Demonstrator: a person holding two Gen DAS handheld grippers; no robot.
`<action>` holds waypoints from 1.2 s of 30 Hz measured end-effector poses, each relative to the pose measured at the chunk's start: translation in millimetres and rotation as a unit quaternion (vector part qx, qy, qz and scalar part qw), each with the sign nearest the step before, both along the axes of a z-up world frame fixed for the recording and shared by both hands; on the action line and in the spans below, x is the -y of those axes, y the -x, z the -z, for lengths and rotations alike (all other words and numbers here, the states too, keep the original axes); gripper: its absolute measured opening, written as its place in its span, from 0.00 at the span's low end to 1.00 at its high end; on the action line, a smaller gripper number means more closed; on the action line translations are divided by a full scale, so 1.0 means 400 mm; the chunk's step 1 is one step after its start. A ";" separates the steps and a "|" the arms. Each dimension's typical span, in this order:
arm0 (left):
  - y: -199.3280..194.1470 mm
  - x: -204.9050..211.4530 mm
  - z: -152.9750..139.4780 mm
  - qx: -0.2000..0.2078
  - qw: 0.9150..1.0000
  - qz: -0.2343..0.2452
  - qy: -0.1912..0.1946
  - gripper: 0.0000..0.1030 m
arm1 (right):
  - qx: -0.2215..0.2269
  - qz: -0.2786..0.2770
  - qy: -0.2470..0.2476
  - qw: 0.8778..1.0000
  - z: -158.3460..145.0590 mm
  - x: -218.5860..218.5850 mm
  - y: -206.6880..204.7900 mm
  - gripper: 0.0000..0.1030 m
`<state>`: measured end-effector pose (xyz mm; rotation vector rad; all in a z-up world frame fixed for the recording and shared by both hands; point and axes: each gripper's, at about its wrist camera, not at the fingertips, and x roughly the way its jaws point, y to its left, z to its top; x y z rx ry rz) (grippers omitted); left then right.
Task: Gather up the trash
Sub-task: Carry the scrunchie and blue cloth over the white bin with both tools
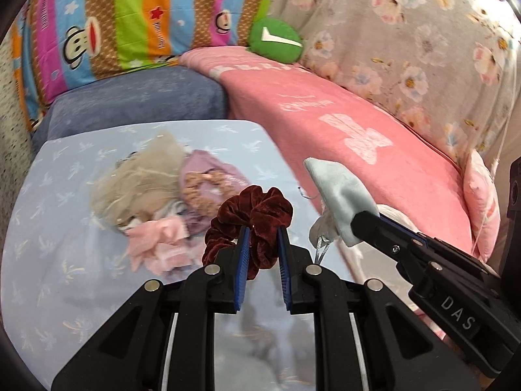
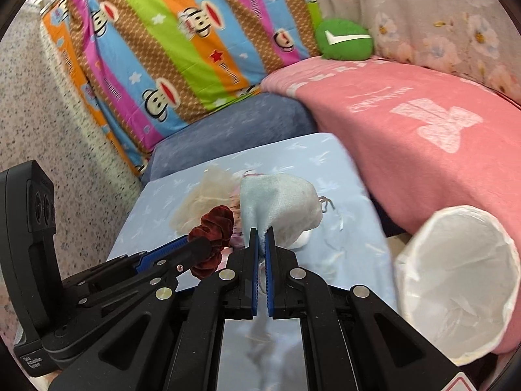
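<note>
Bin point(image 2: 456, 280) lies low on my right side, its white-lined mouth tipped toward my right claw point(image 2: 261, 244), well off from my left claw point(image 1: 263, 244). My right claw is clenched on the pale blue pouch point(image 2: 276, 205), which hangs above the table point(image 2: 342, 254); my left claw grips the dark red scrunchie point(image 1: 254, 218) between its fingers. The pile of cloth scraps point(image 1: 156, 189) sits ahead on the table. I judge the pouch goes in first, since the right claw is nearer the bin; the scrunchie must cross over.
</note>
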<state>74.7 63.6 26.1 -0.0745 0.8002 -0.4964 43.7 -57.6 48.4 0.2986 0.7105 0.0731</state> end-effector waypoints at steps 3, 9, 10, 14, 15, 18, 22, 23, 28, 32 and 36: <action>0.018 0.066 -0.007 0.005 1.000 0.026 -0.002 0.17 | 0.005 0.027 0.000 1.000 -0.005 0.072 0.039 0.04; 0.057 0.195 -0.011 0.011 0.997 0.078 -0.013 0.17 | 0.008 0.083 0.000 0.997 0.001 0.206 0.113 0.04; 0.063 0.217 -0.011 0.012 0.996 0.086 -0.015 0.17 | 0.008 0.091 0.000 0.996 0.002 0.224 0.123 0.04; 0.085 0.291 -0.008 0.012 0.993 0.115 -0.021 0.17 | 0.005 0.123 -0.005 0.992 0.014 0.290 0.162 0.04; 0.091 0.312 -0.008 0.013 0.992 0.123 -0.024 0.17 | 0.004 0.131 -0.007 0.991 0.020 0.307 0.172 0.04; 0.107 0.362 -0.006 0.015 0.989 0.141 -0.030 0.17 | 0.002 0.149 -0.012 0.989 0.028 0.343 0.187 0.04; 0.120 0.424 -0.006 0.013 0.986 0.162 -0.031 0.17 | -0.002 0.168 -0.016 0.986 0.044 0.387 0.209 0.04; 0.122 0.437 -0.004 0.012 0.985 0.168 -0.031 0.18 | -0.003 0.171 -0.017 0.985 0.047 0.398 0.214 0.04; 0.129 0.483 0.008 0.010 0.981 0.189 -0.037 0.18 | -0.008 0.188 -0.022 0.982 0.064 0.443 0.231 0.04; 0.129 0.499 0.012 0.008 0.980 0.196 -0.034 0.18 | -0.010 0.197 -0.024 0.980 0.072 0.462 0.234 0.04; 0.124 0.512 0.011 0.004 0.979 0.201 -0.029 0.23 | -0.011 0.203 -0.023 0.979 0.077 0.475 0.238 0.09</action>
